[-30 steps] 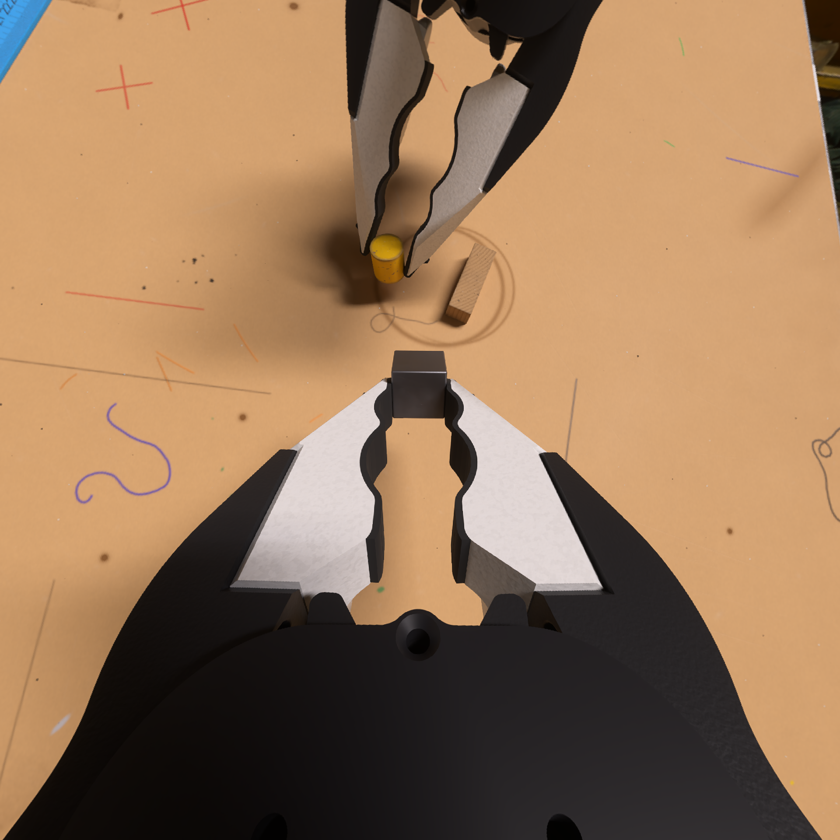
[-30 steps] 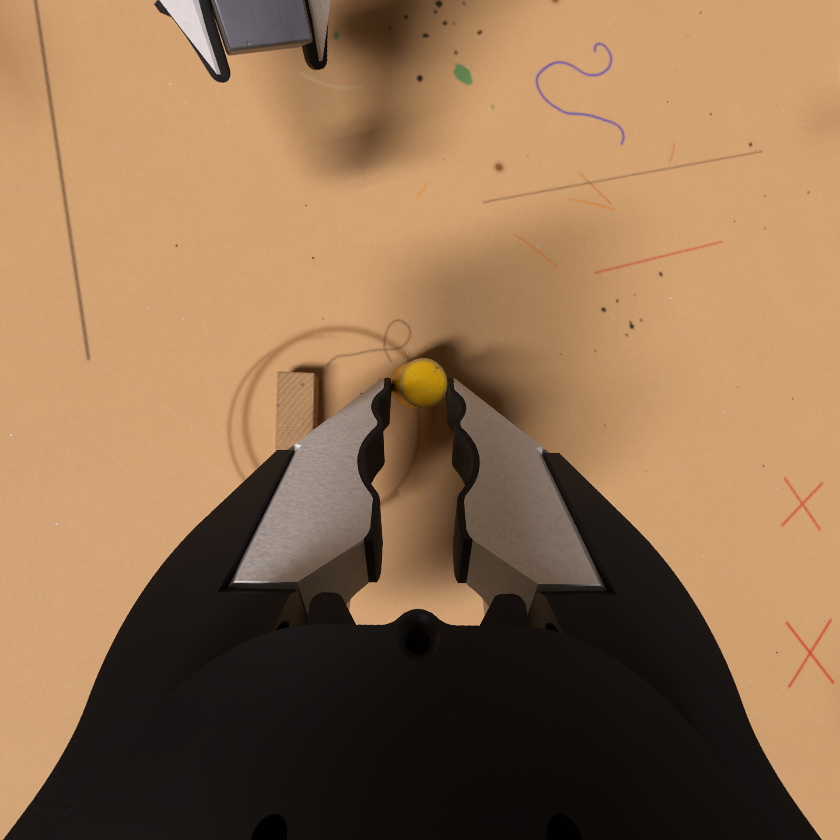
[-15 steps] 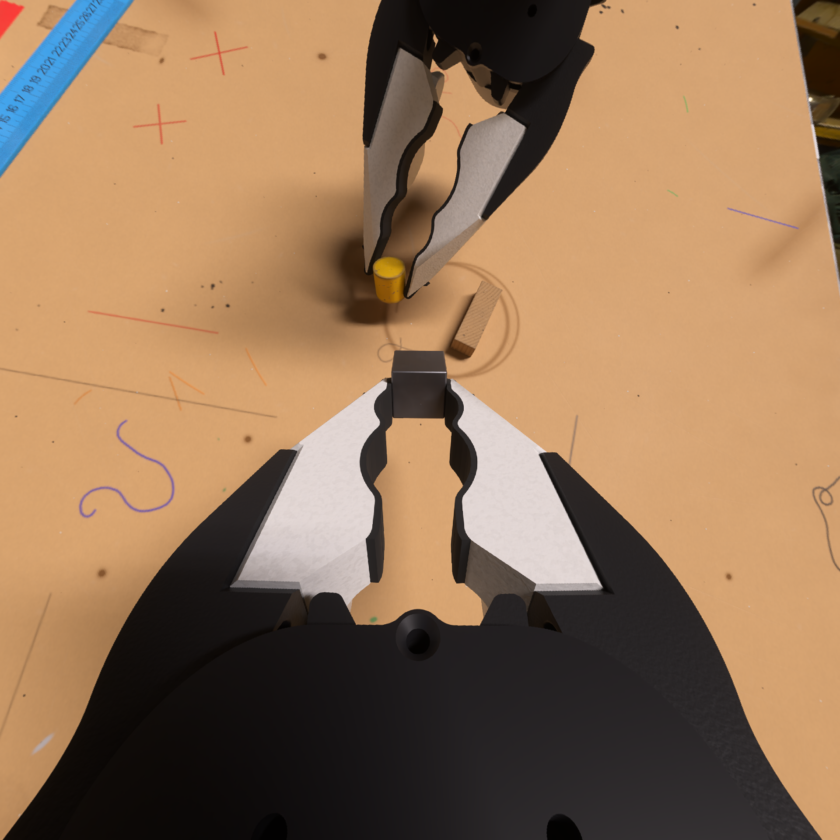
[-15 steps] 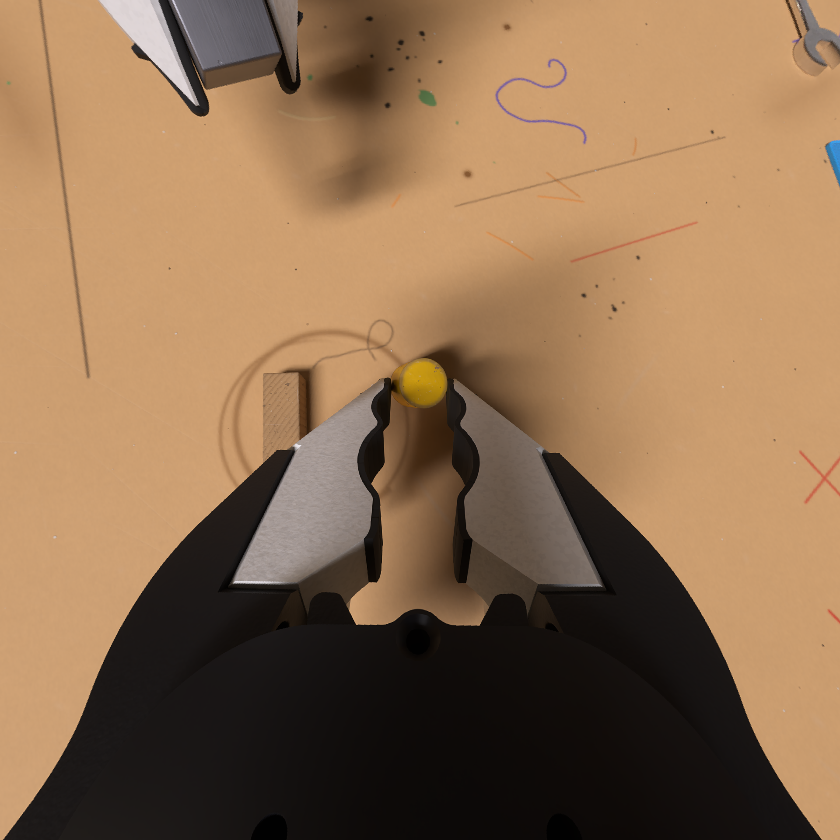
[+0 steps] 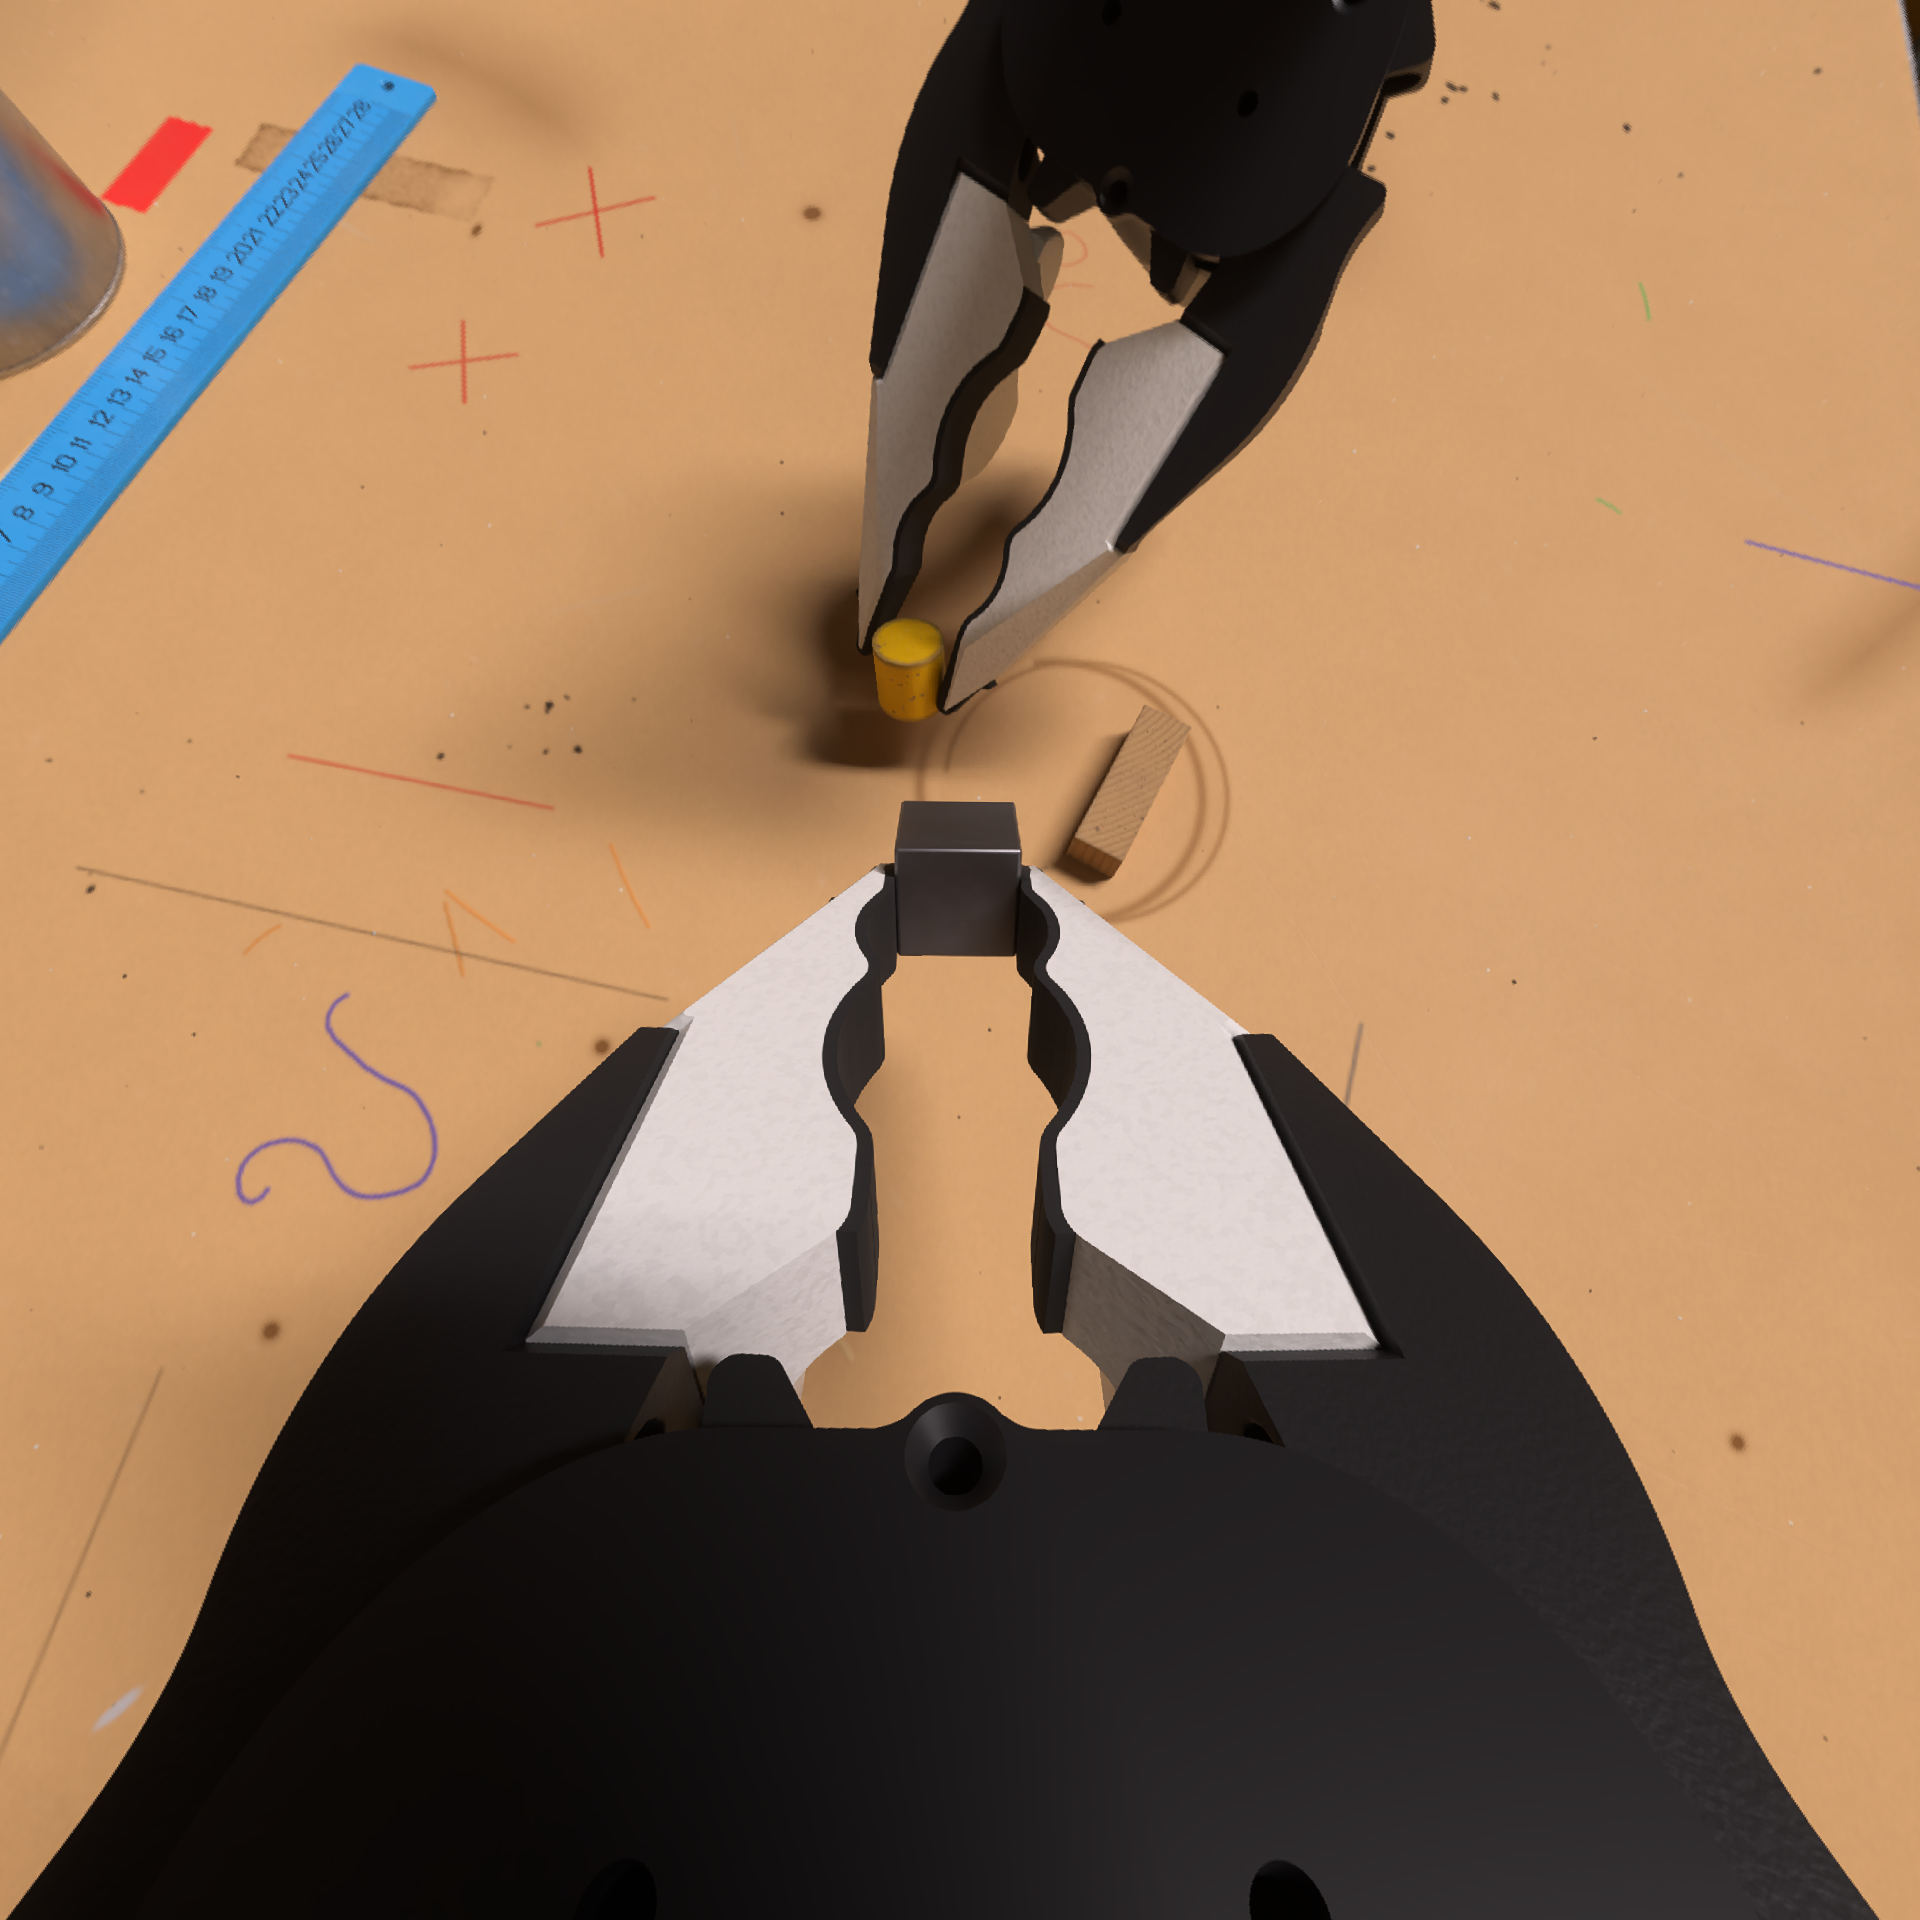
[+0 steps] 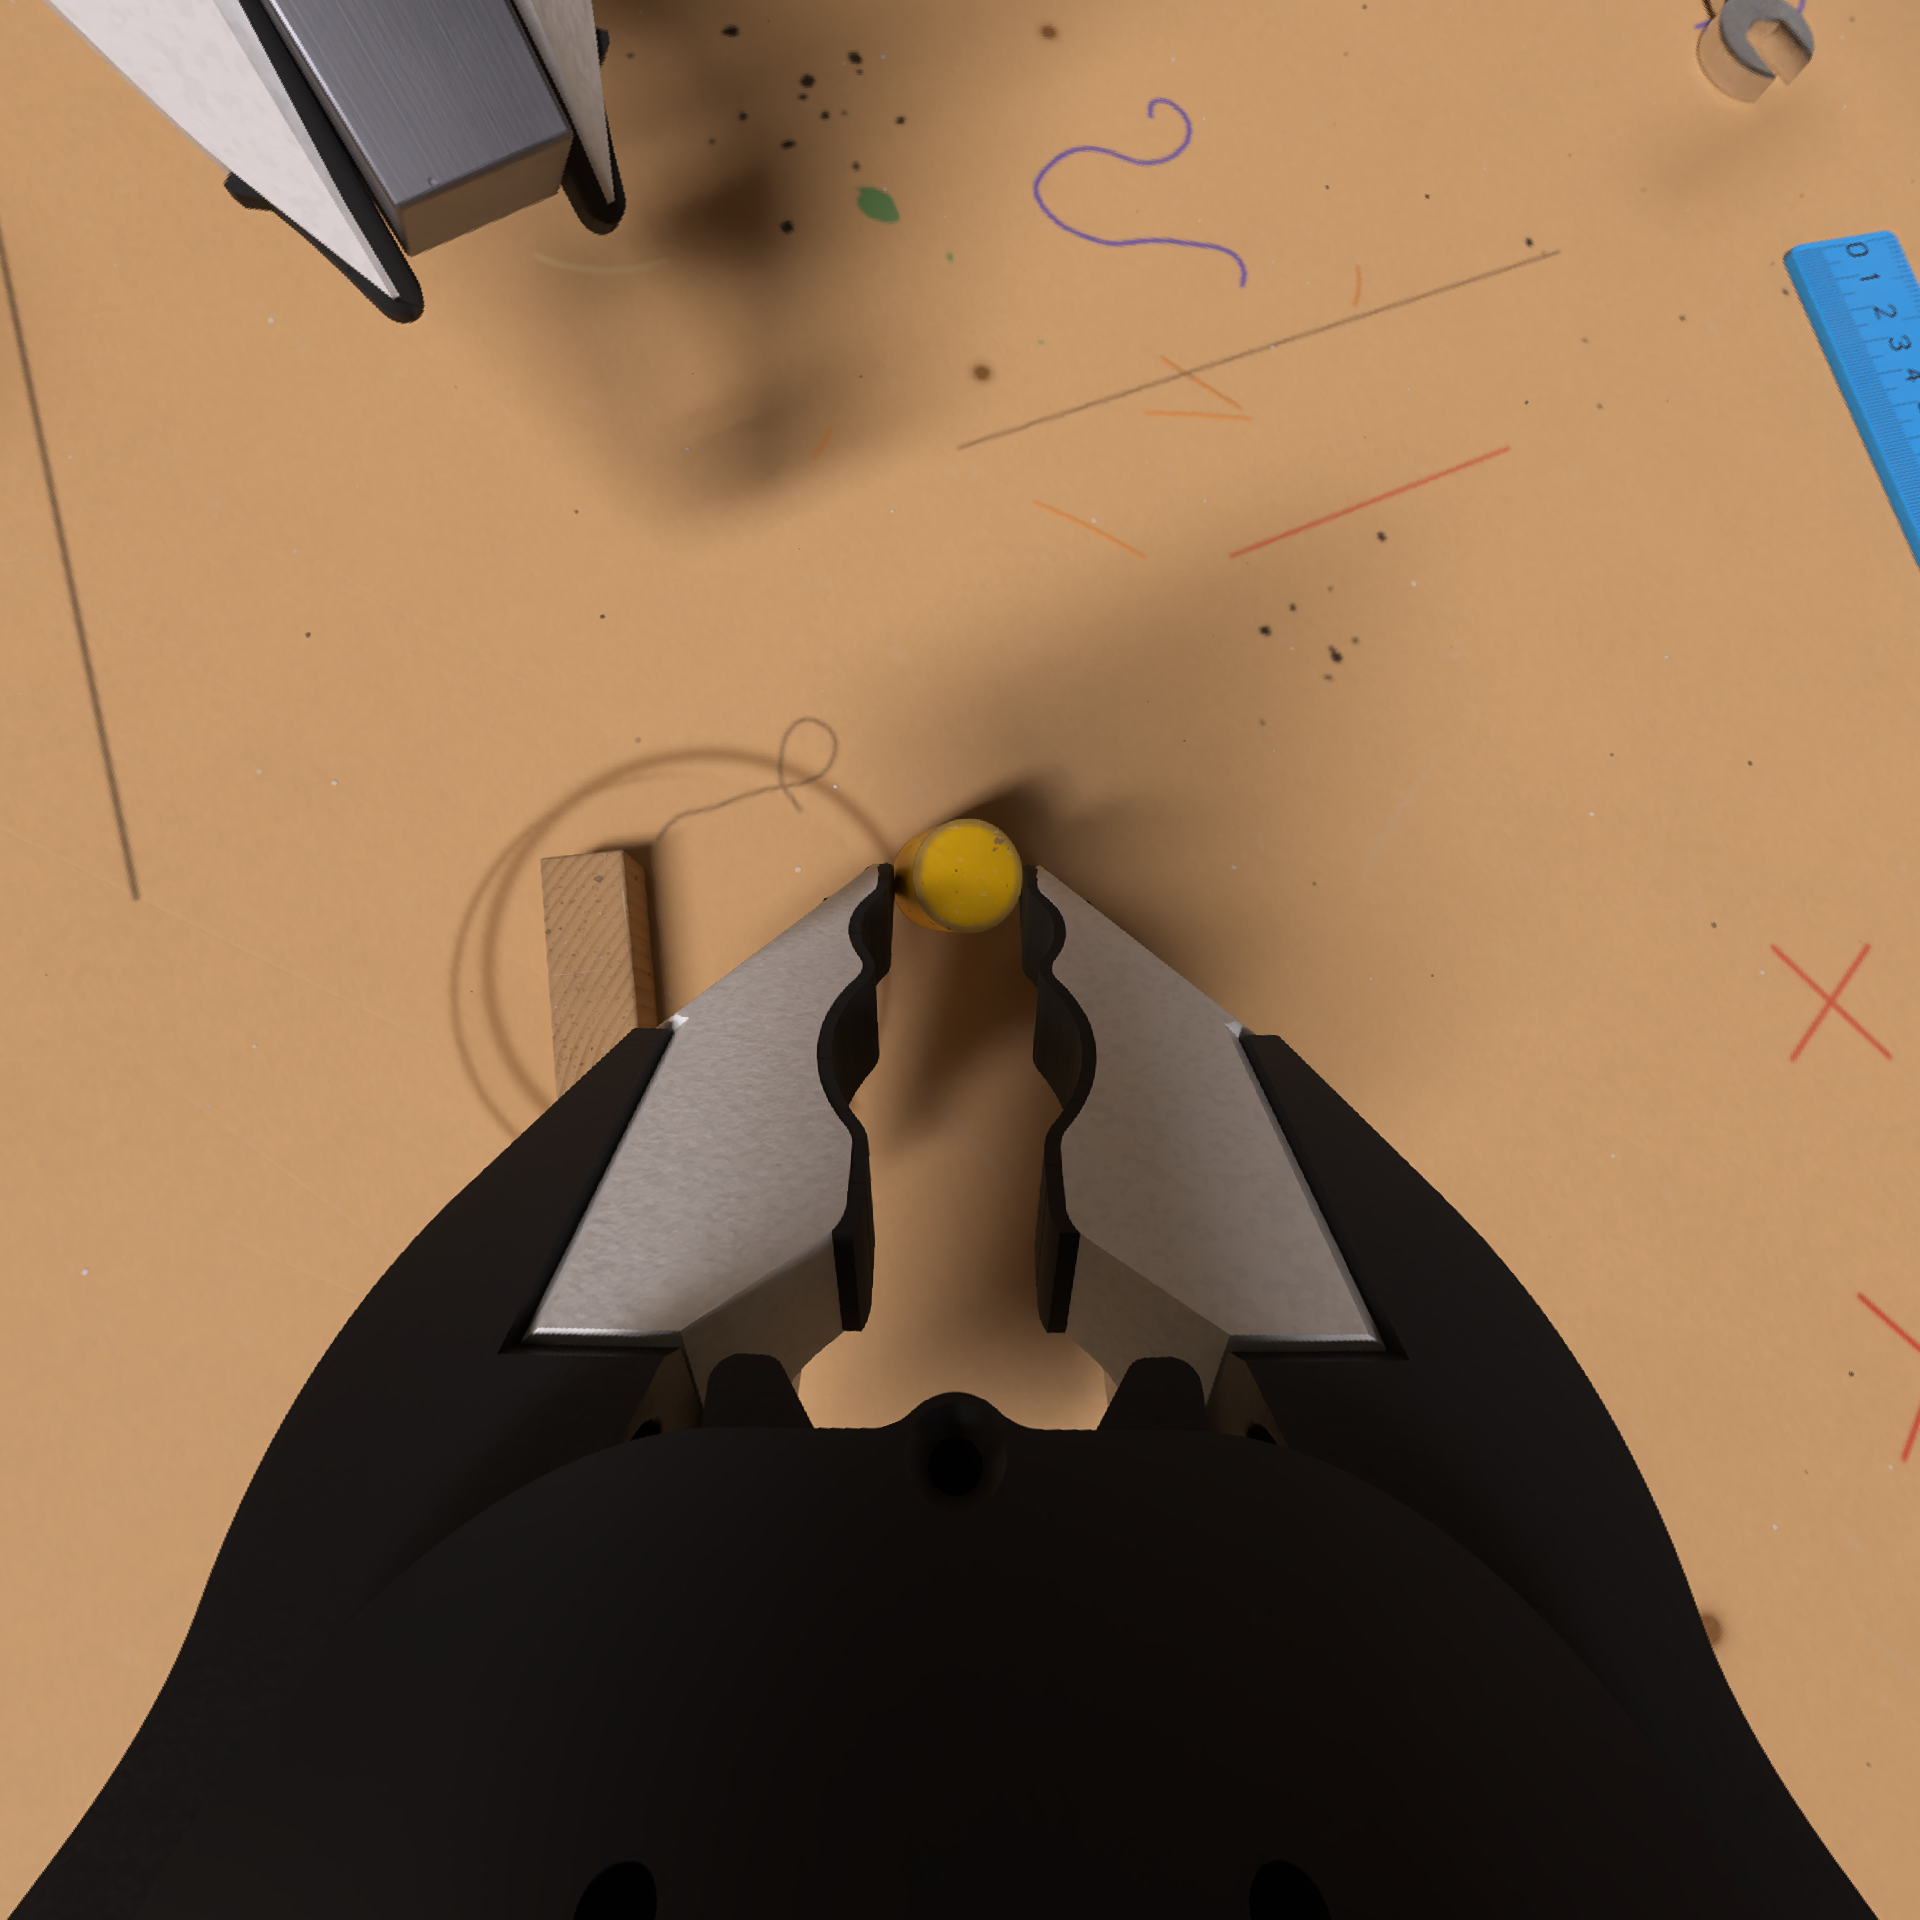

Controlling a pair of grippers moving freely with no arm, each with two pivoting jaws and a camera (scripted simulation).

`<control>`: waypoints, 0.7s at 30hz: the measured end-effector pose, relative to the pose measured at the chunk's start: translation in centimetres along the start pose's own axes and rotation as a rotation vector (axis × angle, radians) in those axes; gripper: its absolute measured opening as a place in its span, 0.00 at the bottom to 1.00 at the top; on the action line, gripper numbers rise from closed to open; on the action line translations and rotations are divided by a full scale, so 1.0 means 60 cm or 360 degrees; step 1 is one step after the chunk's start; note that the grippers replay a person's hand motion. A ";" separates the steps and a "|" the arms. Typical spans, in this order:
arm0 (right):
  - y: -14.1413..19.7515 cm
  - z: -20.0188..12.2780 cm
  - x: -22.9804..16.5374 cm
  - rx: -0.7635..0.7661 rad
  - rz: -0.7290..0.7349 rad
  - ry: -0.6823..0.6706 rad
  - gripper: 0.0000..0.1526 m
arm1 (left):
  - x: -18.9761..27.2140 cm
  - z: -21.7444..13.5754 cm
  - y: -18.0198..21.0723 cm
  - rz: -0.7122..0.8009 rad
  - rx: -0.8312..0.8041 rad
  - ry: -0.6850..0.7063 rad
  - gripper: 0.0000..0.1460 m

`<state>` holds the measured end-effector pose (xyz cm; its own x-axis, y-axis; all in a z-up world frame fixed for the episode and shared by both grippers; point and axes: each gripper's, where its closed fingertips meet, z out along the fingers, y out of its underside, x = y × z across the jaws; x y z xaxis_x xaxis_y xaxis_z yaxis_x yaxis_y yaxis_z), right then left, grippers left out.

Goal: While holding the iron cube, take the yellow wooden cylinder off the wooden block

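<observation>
My left gripper is shut on the dark grey iron cube and holds it above the table; it also shows at the top left of the right wrist view with the cube. My right gripper is shut on the yellow wooden cylinder, upright between its fingertips, above the table with its shadow below. In the left wrist view the right gripper holds the cylinder to the left of the wooden block. The block lies flat inside a drawn circle, apart from the cylinder.
A blue ruler lies at the far left, also at the right edge of the right wrist view. A clear glass stands beside it. A small wrench lies at the top right. The brown tabletop bears pen marks.
Both views have pulled back from the table, so both grippers have risen with the cube and the cylinder. The ruler and glass have come into view. The block has not moved.
</observation>
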<state>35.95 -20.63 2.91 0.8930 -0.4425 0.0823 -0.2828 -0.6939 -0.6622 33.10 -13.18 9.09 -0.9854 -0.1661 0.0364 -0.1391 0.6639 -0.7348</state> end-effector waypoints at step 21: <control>-0.040 -0.001 0.017 0.0256 0.0256 0.0111 0.16 | -0.070 -0.028 -0.064 -0.0572 0.0461 0.0013 0.15</control>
<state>37.54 -19.45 4.64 0.8130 -0.5821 0.0139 -0.3549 -0.5143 -0.7808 37.62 -13.81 12.91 -0.8805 -0.3420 0.3283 -0.4404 0.3341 -0.8333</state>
